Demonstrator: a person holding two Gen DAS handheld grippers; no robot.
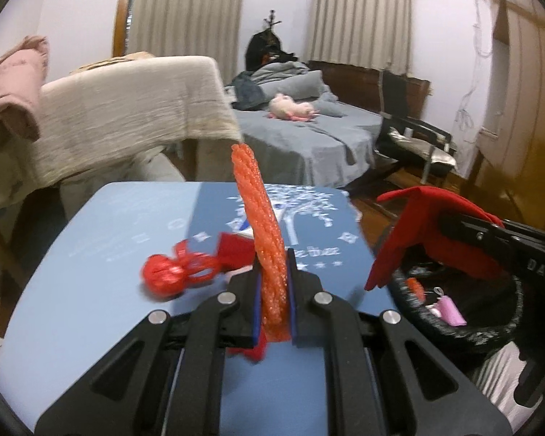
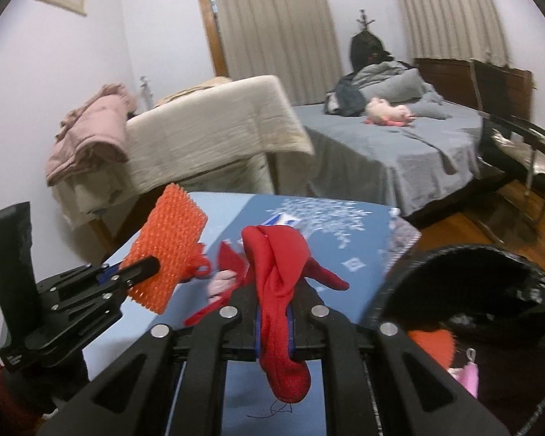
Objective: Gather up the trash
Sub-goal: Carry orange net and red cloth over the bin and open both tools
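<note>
My left gripper [image 1: 274,272] is shut on an orange spiky scrub pad [image 1: 259,225], held edge-on above the blue table [image 1: 109,290]; in the right wrist view the gripper [image 2: 152,263] holds the pad [image 2: 163,247] at the left. My right gripper [image 2: 274,312] is shut on a red cloth [image 2: 279,279], held beside the black trash bin [image 2: 472,290]; in the left wrist view the cloth [image 1: 418,229] hangs over the bin [image 1: 461,305]. A red crumpled ball with a ribbon [image 1: 174,272] and a red scrap [image 1: 236,250] lie on the table.
The bin holds a pink item [image 1: 448,310] and an orange piece [image 2: 430,345]. Behind the table stand a cloth-draped chair [image 1: 127,109], a bed with grey bedding [image 1: 309,134] and a black chair [image 1: 410,134]. Wooden floor lies to the right.
</note>
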